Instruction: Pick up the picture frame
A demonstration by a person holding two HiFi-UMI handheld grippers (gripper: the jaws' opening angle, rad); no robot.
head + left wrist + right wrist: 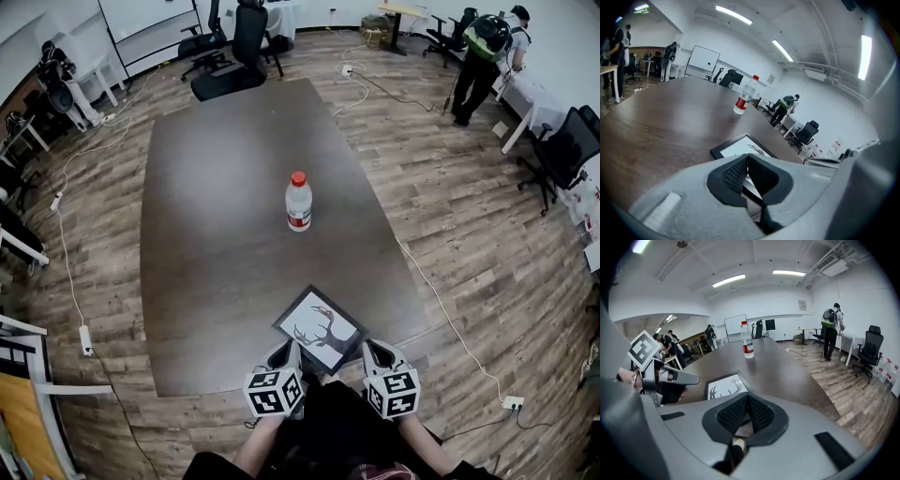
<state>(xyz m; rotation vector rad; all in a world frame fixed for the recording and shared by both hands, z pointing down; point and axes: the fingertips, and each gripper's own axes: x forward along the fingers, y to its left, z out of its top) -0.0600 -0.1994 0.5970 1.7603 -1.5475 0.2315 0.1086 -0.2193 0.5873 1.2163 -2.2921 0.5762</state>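
Both forearms reach in over the near edge of the table (216, 178), and we see each gripper tilted downward, marker cubes toward us. The left gripper (289, 352) has its pads pressed together with nothing between them; the right gripper (373, 351) is the same, closed and empty. The picture frame (319, 329) lies flat just ahead of the fingertips, between the two grippers, turned corner-on and close to the table's near edge. We cannot tell whether either tip touches it. Beyond the fingers the tabletop runs open to a water bottle (298, 202) standing upright well ahead, with open tabletop on either side.
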